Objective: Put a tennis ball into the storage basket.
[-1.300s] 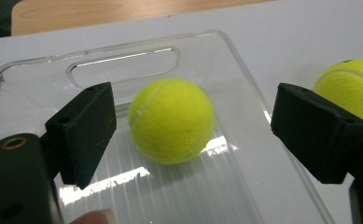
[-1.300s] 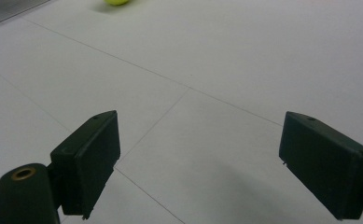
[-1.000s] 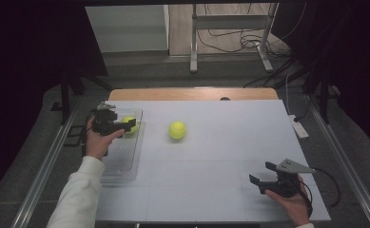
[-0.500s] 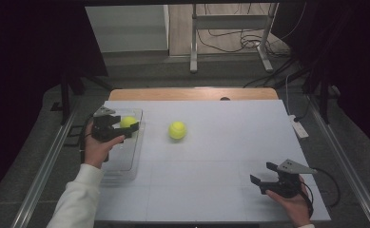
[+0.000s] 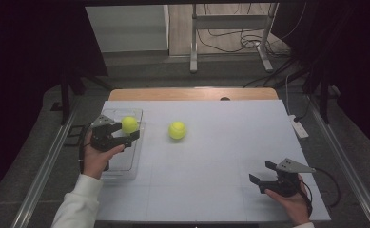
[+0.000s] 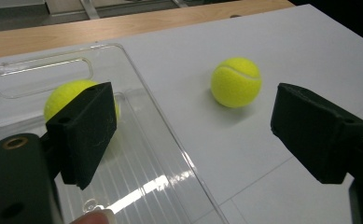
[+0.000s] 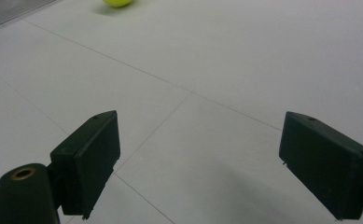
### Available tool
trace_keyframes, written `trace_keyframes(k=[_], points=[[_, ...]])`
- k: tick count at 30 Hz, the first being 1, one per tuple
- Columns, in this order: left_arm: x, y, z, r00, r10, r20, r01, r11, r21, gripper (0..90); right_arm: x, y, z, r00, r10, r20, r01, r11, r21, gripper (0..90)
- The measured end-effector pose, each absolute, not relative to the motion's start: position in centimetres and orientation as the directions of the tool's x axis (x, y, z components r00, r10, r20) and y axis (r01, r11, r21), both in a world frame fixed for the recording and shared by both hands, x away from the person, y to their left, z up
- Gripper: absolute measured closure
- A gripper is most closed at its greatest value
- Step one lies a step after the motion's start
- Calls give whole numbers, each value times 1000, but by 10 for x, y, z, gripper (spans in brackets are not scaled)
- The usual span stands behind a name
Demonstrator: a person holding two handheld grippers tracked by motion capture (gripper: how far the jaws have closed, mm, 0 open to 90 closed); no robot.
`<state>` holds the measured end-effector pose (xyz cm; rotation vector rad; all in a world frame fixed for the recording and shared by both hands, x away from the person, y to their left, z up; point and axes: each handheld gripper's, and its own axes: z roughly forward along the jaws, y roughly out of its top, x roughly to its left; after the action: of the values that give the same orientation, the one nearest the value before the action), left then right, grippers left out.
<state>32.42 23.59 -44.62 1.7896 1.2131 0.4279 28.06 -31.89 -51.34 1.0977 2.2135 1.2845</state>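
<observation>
In the high view, a white worktop (image 5: pixel 211 156) is seen with a clear plastic tray (image 5: pixel 125 164) lying at its left side. One yellow tennis ball (image 5: pixel 129 124) is seen at the far end of the tray, and a second tennis ball (image 5: pixel 177 129) lies on the bare worktop just to the right of the tray. The left gripper (image 5: pixel 118 135) is held over the tray by the person's left hand (image 5: pixel 97 159), just beside the ball in the tray; nothing is held between its fingers. The right gripper (image 5: pixel 266 178) is held low over the near right part of the worktop, well apart from both balls, with its fingers spread.

In the left gripper view, the fingers (image 6: pixel 83 133) are seen wide apart and empty. The ball in the tray (image 6: pixel 67 95) is partly hidden behind one finger, and the ball on the worktop (image 6: pixel 236 81) is seen between the two, farther off.

In the right gripper view, the fingers (image 7: pixel 88 161) are seen wide apart with only the worktop (image 7: pixel 216 70) between them. A ball's lower edge (image 7: pixel 117 2) is seen at the top.
</observation>
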Motion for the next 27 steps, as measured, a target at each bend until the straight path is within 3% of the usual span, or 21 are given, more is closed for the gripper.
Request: trace_keyframes(k=[27], points=[[314,208,-447,547,818,-181,524,-165,836,147,281,-318,-514,-639,766,71,445,293,846,130]])
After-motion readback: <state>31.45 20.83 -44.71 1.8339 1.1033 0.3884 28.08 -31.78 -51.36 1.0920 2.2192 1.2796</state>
